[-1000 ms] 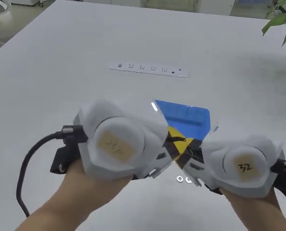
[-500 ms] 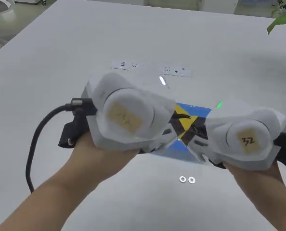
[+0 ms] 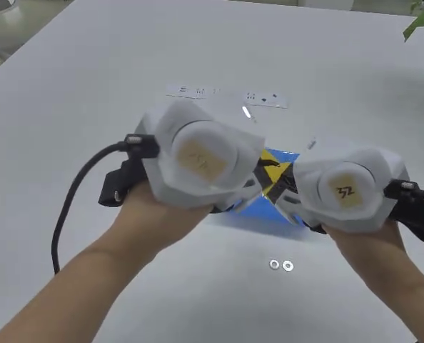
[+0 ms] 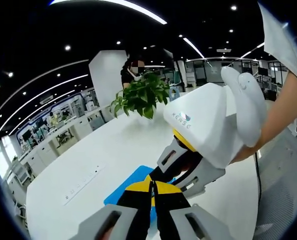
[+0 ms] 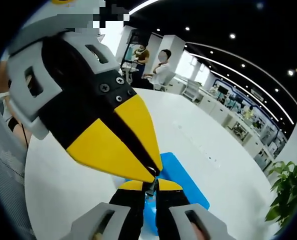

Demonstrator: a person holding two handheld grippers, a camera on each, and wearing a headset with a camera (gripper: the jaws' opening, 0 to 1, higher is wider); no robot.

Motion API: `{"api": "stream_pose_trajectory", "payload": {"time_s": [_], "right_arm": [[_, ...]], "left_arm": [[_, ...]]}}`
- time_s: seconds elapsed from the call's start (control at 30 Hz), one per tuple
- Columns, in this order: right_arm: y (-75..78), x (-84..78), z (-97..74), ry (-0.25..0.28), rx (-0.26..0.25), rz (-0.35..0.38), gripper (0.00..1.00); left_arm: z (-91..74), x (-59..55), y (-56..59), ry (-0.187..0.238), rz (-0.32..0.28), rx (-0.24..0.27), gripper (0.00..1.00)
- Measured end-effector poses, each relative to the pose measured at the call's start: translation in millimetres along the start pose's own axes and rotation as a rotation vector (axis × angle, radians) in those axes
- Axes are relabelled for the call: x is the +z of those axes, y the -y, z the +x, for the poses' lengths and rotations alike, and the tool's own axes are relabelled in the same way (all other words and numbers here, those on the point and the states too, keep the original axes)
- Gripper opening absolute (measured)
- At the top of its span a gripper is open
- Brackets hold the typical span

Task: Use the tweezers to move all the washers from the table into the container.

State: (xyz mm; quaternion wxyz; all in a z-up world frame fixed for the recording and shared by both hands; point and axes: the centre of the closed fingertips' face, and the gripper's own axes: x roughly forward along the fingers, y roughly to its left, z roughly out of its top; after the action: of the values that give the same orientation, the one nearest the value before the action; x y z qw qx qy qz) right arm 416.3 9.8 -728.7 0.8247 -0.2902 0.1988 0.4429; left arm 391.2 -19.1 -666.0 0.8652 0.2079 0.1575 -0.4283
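Two washers (image 3: pixel 274 265) lie side by side on the table (image 3: pixel 91 86), toward its near edge. The container (image 3: pixel 258 208) sits just behind them, under the left gripper (image 4: pixel 152 186) and right gripper (image 5: pixel 151 187). A power strip (image 3: pixel 226 93) lies farther back, and a plant (image 3: pixel 422 21) is at the far right.
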Motion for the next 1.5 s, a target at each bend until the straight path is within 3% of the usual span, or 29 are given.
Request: {"api": "stream_pose_trajectory", "payload": {"time_s": [0.57,0.7,0.9,1.17,1.5], "right_arm": [[-4.8,-16.9,12.9,-0.028,0.019,0.018,0.03],[-4.9,-16.6,11.6,-0.027,0.019,0.023,0.03],[-4.8,-8.5,-0.5,-0.010,0.005,0.020,0.03],[-19.2,1.4,-29.3,0.029,-0.014,0.065,0.04],[-45.7,-17.7,-44.8,0.010,0.011,0.128,0.04]], "left_arm": [[11.2,-18.2,2.1,-0.026,-0.033,-0.011,0.00],[10.9,-17.4,2.5,-0.025,-0.036,-0.012,0.00],[1.3,-6.4,6.5,-0.009,-0.019,-0.009,0.00],[-20.1,10.4,26.0,0.033,-0.026,-0.019,0.00],[-25.0,2.4,59.6,0.011,-0.033,-0.072,0.00]]}}
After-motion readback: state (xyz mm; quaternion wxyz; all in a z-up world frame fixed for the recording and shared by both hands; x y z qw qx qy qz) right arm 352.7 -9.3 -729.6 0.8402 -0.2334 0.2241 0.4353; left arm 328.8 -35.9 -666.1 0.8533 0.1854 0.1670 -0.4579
